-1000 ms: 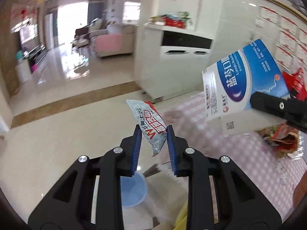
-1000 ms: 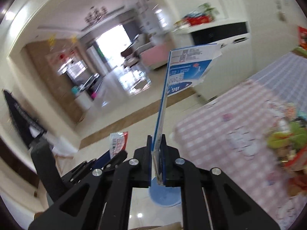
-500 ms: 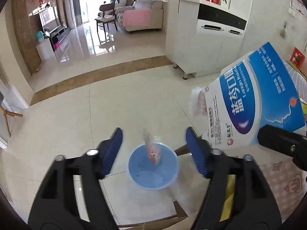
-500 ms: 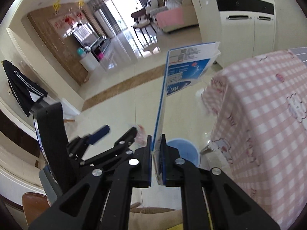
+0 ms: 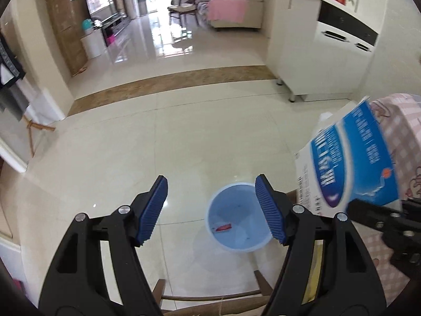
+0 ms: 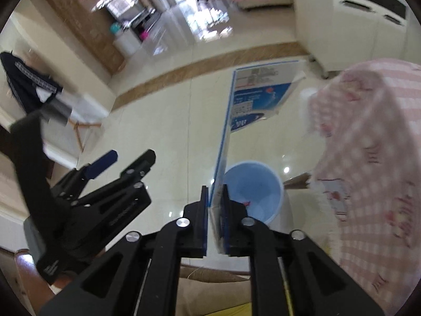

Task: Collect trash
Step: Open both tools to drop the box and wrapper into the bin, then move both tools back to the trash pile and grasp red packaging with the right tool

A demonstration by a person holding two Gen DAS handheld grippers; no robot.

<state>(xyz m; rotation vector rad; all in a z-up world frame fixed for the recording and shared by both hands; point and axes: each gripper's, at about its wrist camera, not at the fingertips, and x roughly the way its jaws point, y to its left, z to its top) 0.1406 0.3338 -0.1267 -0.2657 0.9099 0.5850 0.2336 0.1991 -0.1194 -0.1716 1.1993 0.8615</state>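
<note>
The left gripper [image 5: 210,208] hangs over the glossy tile floor [image 5: 184,137] with its blue-padded jaws spread wide and nothing between them. Just beyond its right finger stands the pale blue bin [image 5: 238,233], and a red wrapper [image 5: 223,227] lies at the bottom of it.

The right gripper [image 6: 215,197] points down toward the same bin [image 6: 254,192]. Its jaws have just been opening, and the flat blue-and-white box [image 6: 259,92] stands on edge in the narrow gap between the pads, reaching forward past the bin's rim; whether the pads press on it cannot be told.

A table under a pink checked cloth [image 6: 368,158] crowds the right side, close beside the bin. A wooden chair frame [image 5: 210,297] sits below the grippers. A white cabinet [image 5: 329,52] stands further off, and a dark jacket [image 6: 26,79] hangs at the left wall.
</note>
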